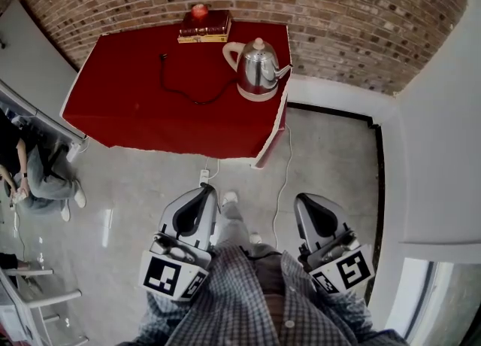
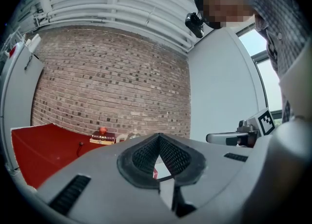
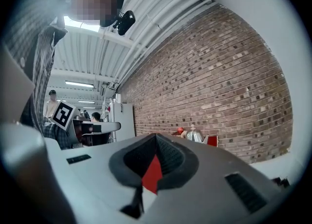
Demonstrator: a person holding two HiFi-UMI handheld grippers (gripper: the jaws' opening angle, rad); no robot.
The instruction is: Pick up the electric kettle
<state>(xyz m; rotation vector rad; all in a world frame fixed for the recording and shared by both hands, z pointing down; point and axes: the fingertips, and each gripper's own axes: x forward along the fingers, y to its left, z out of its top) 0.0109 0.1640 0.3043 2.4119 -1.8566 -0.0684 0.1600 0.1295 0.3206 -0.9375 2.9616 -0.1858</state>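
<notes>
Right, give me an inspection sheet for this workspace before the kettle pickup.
Surface: red-covered table against a brick wall.
Job's things: shiny steel electric kettle with cream handle, upright on its base near the table's right edge.
Clutter: stack of books at the back edge, small red round thing on top.
Grippers: left gripper and right gripper both shut, empty, held low, well short of the table.
Cables: thin black cable snaking across the tabletop towards the kettle; white cable hanging to the floor.
Surroundings: seated person at left.
</notes>
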